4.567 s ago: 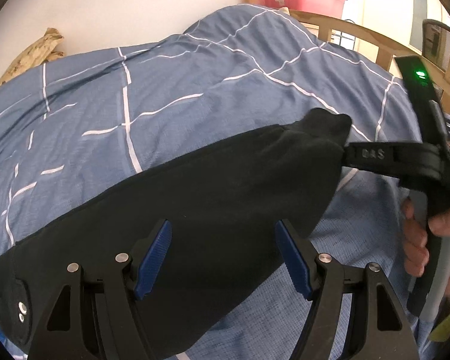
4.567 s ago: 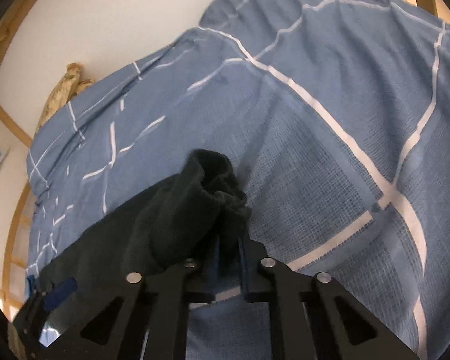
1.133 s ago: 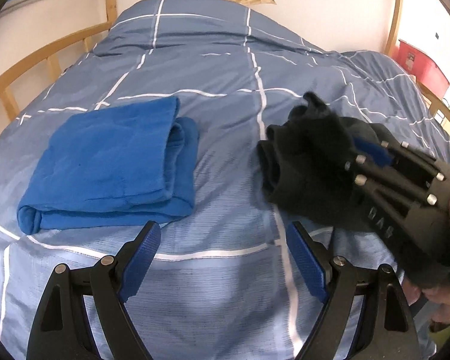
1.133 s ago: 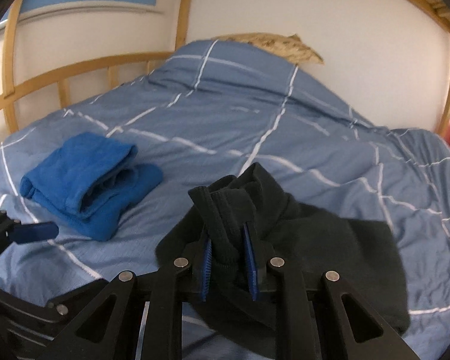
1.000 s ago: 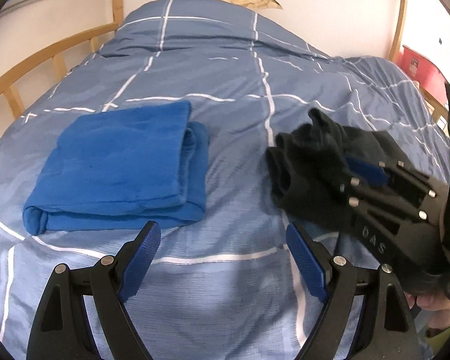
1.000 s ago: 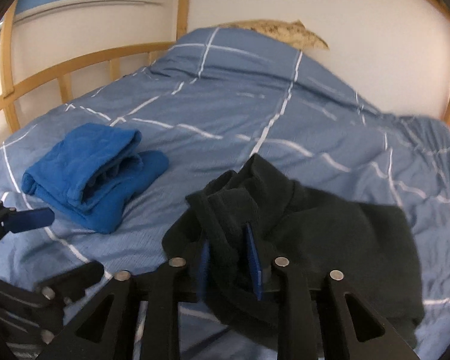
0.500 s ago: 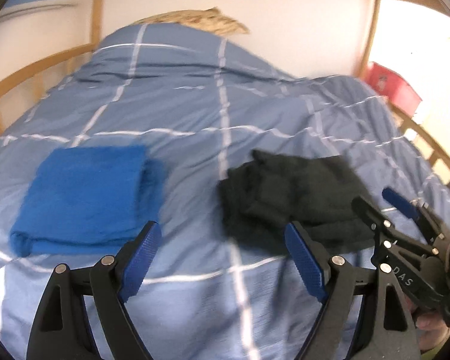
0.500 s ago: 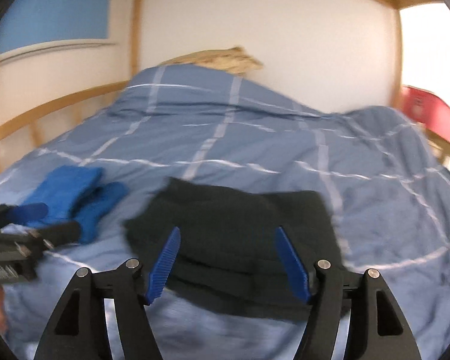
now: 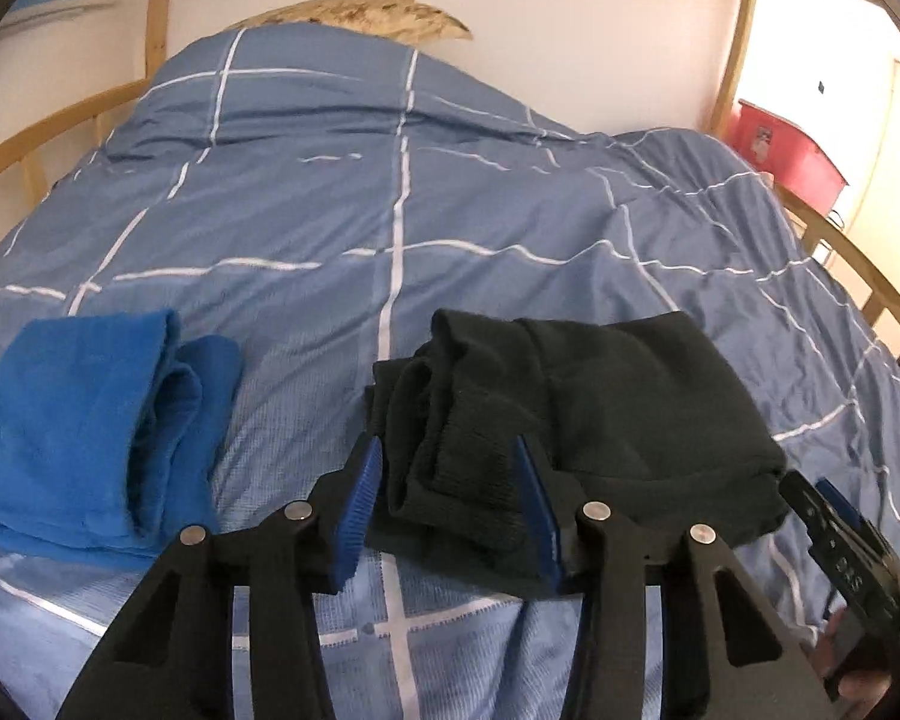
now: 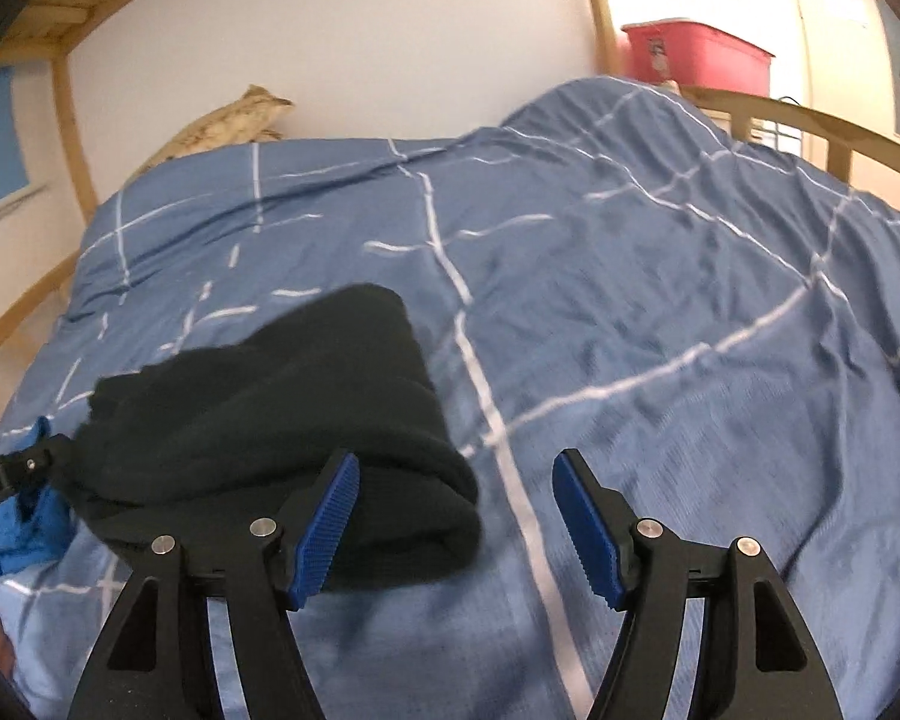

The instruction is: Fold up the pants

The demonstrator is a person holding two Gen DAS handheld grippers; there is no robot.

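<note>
The black pants [image 9: 630, 408] lie folded in a thick bundle on the blue checked duvet [image 9: 450, 210]. My left gripper [image 9: 447, 474] straddles the bundle's near left rolled end, and its jaws are closing around that fabric with the blue pads close on both sides. My right gripper [image 10: 456, 516] stands open at the right end of the pants [image 10: 270, 420]; its left pad overlaps the fold and only bare duvet lies under its right pad. The right gripper's tip [image 9: 834, 516] also shows at the lower right of the left wrist view.
A folded bright blue garment [image 9: 90, 432] lies left of the pants. A patterned pillow [image 9: 360, 12] rests at the head by the white wall. Wooden bed rails [image 9: 858, 264] run along both sides, and a red bin [image 10: 690, 54] stands beyond the right rail.
The right gripper let go of the black pants, opened and swung to their right end. The left gripper moved right over the pants' left end and its jaws narrowed.
</note>
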